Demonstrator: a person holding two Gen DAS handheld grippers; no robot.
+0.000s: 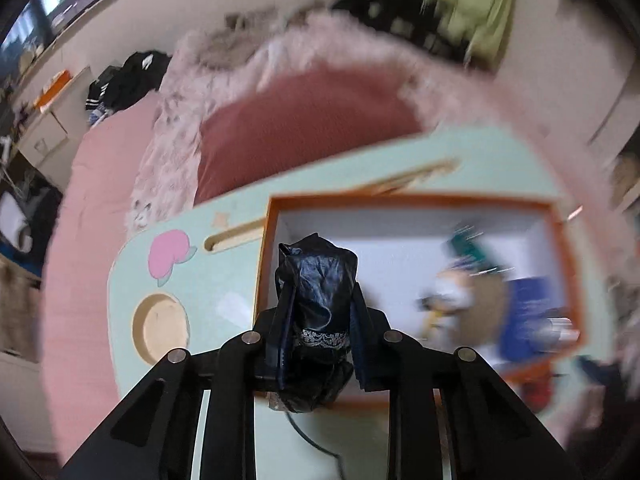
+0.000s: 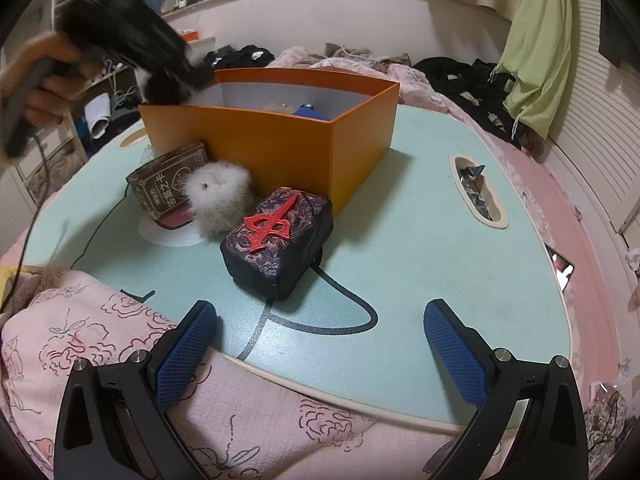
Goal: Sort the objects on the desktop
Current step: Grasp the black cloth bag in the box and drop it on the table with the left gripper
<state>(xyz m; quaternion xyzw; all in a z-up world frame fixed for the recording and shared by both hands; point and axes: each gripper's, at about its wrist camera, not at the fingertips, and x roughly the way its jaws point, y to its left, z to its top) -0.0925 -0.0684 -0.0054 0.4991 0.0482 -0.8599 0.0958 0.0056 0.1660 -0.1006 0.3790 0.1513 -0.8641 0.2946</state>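
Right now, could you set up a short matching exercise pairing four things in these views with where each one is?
Things:
1. black pouch
2. white fluffy ball
3. orange box
4. crumpled foil wrapper

Places:
A. in the table's oval slot
B. clamped in the left gripper
C. beside the brown card box
D. standing at the table's far side

Pairs: 1-B, 2-C, 3-D, 4-A

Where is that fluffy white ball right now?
In the right wrist view the fluffy white ball sits on the green table, between the brown card box and the patterned case.
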